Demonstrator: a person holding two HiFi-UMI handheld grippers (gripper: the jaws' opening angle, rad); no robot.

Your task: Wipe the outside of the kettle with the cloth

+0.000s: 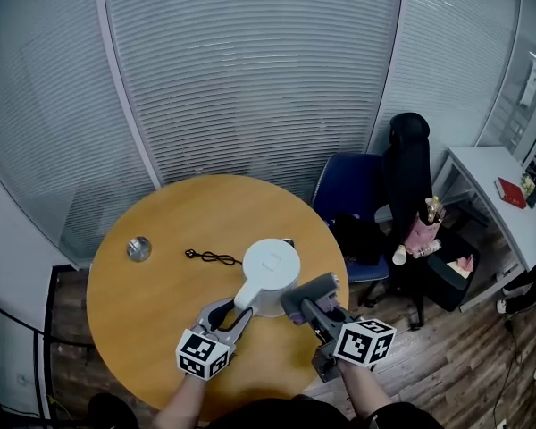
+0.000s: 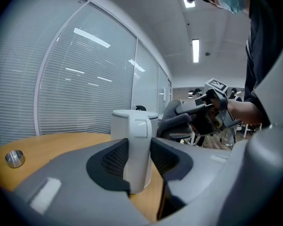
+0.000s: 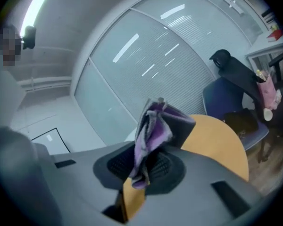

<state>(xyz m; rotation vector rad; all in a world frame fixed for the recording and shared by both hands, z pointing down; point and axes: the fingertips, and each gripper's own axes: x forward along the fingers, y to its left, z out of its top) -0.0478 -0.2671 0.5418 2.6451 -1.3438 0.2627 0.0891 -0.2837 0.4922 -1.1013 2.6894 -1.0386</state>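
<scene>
At one round table [image 1: 134, 298], one kettle [image 1: 270, 268], one cloth [image 3: 153, 126], two tools [image 1: 236, 311] [image 1: 305, 300]

Upright white kettle [image 1: 270, 275], bunched purple cloth [image 3: 153, 128]

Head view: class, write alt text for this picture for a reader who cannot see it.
A white kettle stands on a round wooden table, its handle clamped in the left tongs, while the right tongs hold a grey cloth beside it. A black cord lies left of the kettle.
</scene>
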